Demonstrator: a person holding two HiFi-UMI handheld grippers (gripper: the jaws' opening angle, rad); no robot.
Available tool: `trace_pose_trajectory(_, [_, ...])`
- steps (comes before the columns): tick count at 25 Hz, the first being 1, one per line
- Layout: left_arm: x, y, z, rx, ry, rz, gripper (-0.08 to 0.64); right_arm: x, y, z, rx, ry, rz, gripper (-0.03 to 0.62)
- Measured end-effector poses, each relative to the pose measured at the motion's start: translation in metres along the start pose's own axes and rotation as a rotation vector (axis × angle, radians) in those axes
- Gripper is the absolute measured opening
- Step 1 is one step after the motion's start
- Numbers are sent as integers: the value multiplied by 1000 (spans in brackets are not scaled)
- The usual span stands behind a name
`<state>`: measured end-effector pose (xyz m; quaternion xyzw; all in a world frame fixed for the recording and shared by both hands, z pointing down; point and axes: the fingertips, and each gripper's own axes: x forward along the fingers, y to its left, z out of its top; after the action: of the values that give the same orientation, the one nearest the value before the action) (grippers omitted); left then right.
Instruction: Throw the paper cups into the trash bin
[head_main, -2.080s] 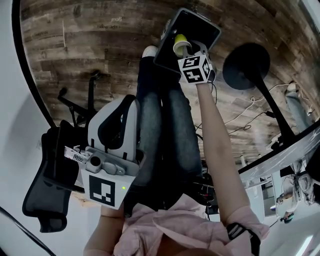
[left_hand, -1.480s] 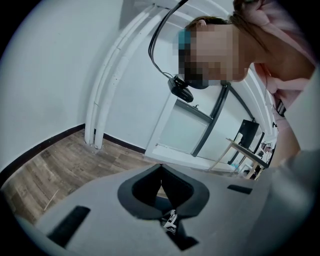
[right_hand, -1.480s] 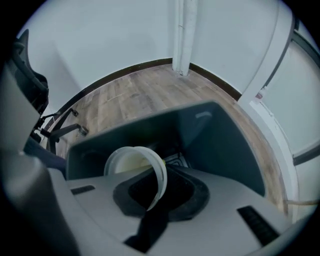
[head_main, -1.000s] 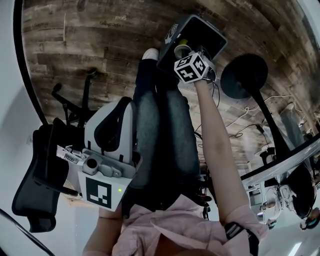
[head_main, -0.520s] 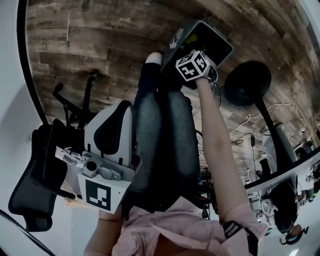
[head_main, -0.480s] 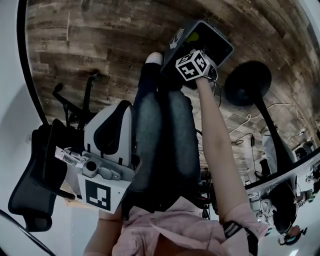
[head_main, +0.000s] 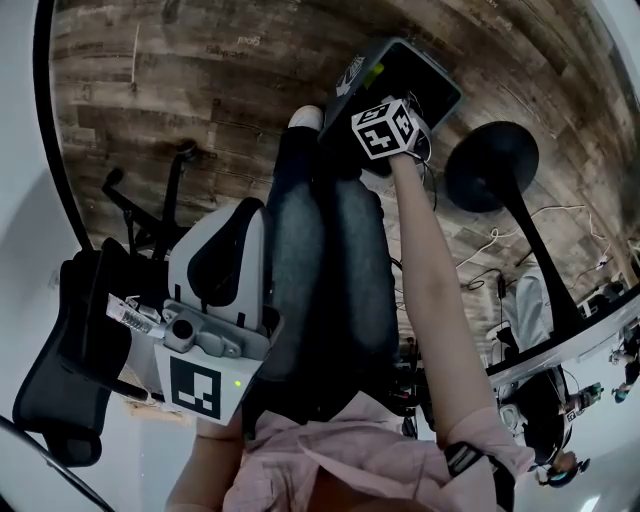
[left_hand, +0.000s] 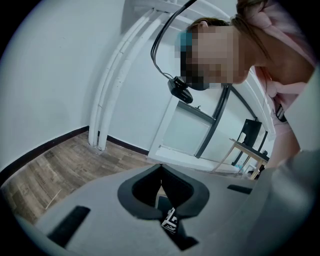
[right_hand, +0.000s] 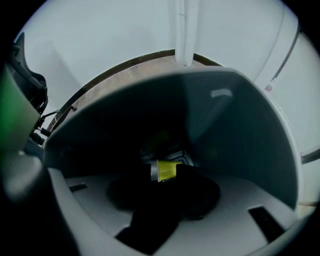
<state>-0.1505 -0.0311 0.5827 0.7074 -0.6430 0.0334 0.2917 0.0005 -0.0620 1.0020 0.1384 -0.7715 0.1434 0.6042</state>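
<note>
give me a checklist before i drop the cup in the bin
1. Cup gripped: ok. The cup lies sideways at the tips of the right gripper.
2. Right gripper over the bin: ok. In the head view it reaches into the bin.
3. Cup below the rim: ok. The bin wall rises all round the right gripper view.
4. Room in the bin: cannot tell, its bottom is too dark.
5. Left gripper out of the way: ok. The left gripper is shut on nothing, held near the body, away from the bin.
6. More cups to fetch: cannot tell, none in view.
</note>
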Motion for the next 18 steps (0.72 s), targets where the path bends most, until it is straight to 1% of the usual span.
trace_pose_trajectory(1, [-2, -1, 1, -3, 0, -2, 15, -5, -4, 1, 19, -11, -24, 155])
trace_pose_trajectory(2, [-4, -2, 3, -6, 1, -5, 15, -12, -9, 2, 43, -24, -52, 92])
trace_pose_trajectory(3, [-6, -4, 4, -10, 4, -9, 15, -19, -13, 2, 70, -35, -79, 44])
trace_pose_trajectory(6, [-15, -8, 10, -16, 15, -20, 15, -39, -24, 3, 146, -67, -128, 34])
trace_pose_trajectory(10, [-24, -14, 21, -15, 32, -27, 15, -66, -28, 5, 198, -104, -156, 31])
trace_pose_trajectory(13, [-28, -20, 35, -14, 37, -34, 15, -85, -30, 9, 240, -117, -161, 31])
trace_pose_trajectory(16, [-30, -29, 50, -12, 42, -56, 15, -108, -31, 19, 346, -177, -147, 31])
trace_pose_trajectory(18, [-30, -34, 58, -9, 47, -72, 15, -122, -34, 27, 386, -215, -147, 31])
